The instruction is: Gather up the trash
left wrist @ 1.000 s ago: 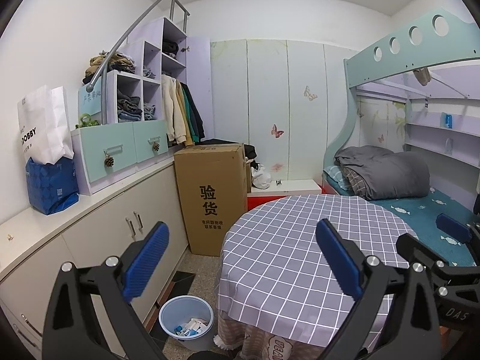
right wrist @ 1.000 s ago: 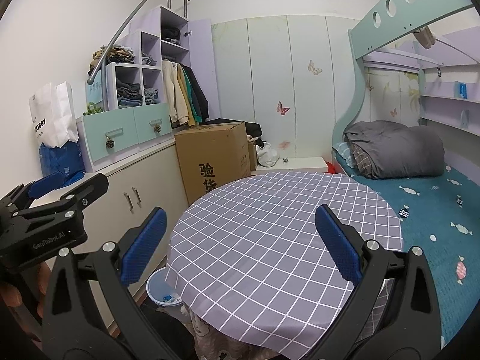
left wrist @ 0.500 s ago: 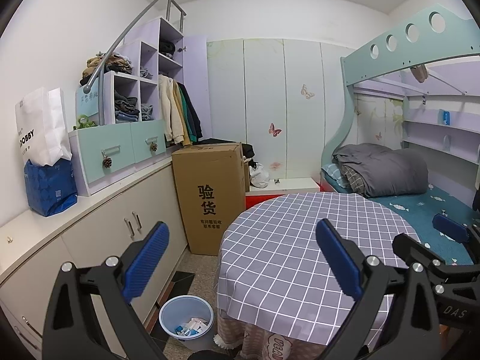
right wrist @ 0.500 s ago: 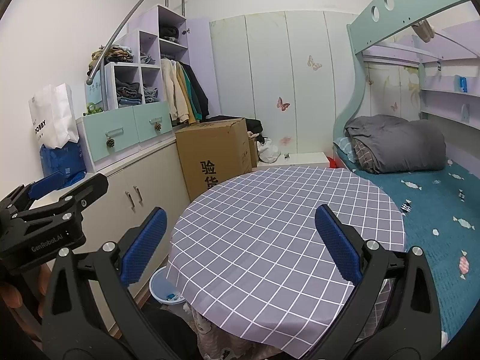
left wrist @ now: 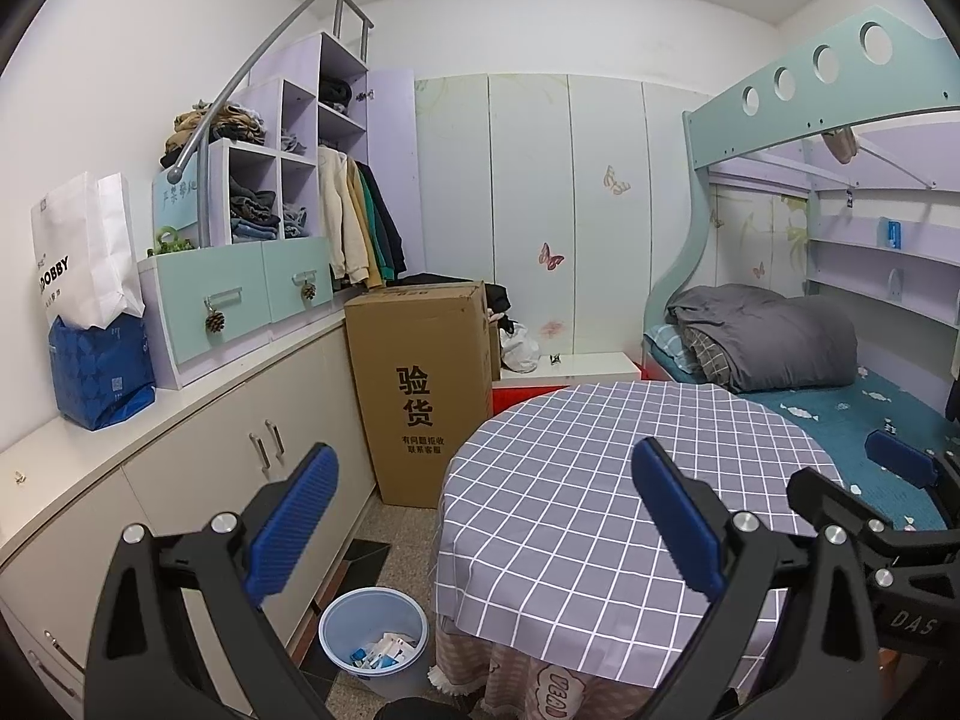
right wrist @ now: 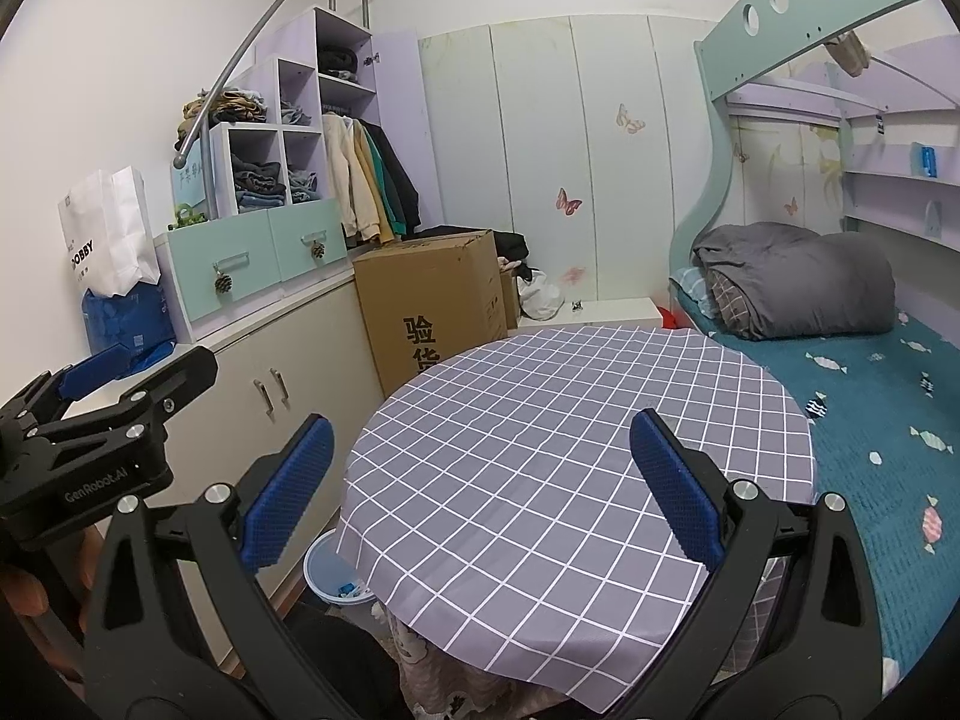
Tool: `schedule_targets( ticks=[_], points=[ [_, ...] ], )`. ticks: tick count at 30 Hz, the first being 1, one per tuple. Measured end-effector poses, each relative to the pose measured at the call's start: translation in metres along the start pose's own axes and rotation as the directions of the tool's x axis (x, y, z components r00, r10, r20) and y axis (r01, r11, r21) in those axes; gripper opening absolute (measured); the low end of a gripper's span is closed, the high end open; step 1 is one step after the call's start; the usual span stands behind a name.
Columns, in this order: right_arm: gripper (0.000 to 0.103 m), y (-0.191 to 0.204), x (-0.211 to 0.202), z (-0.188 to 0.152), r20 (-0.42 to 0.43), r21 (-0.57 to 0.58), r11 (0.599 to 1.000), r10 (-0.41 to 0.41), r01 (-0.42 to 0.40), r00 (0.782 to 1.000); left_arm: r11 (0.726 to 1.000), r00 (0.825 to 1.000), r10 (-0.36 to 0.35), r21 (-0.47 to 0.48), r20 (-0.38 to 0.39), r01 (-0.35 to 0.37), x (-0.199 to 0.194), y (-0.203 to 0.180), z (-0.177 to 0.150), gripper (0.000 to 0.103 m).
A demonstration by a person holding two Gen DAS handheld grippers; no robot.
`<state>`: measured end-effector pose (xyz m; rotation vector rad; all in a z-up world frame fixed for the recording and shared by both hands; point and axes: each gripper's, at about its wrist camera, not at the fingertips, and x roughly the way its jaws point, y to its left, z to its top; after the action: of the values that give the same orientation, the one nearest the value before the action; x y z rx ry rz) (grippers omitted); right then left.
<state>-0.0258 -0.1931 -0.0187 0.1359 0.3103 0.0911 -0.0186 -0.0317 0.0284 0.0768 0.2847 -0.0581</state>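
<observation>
A light blue trash bin [left wrist: 372, 639] stands on the floor between the cabinets and the round table, with several scraps of trash inside; its rim also shows in the right wrist view [right wrist: 327, 570]. My left gripper [left wrist: 483, 519] is open and empty, held above the bin and the table's left edge. My right gripper [right wrist: 480, 483] is open and empty above the round table [right wrist: 576, 438] with the grey checked cloth. No trash shows on the tabletop. Each gripper shows at the edge of the other's view.
A tall cardboard box [left wrist: 429, 390] stands behind the table by the white cabinets [left wrist: 240, 456]. A bunk bed [left wrist: 840, 384] with a grey duvet lies to the right. A white paper bag and a blue bag [left wrist: 96, 360] sit on the counter.
Both views have shifted slightly; both grippers have drifted a little while staying open and empty. Nothing in the room has moved.
</observation>
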Motion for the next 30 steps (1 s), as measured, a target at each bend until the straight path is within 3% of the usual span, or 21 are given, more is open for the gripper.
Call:
schedule_targets(
  ticks=[30],
  points=[
    [0.097,0.001,0.0038,-0.0035,-0.018,0.004,1.0,0.006,-0.006,1.0,1.0,1.0,-0.002,0.001,-0.001,0.002,0.0008,0.0021,0.0,0.096]
  ],
)
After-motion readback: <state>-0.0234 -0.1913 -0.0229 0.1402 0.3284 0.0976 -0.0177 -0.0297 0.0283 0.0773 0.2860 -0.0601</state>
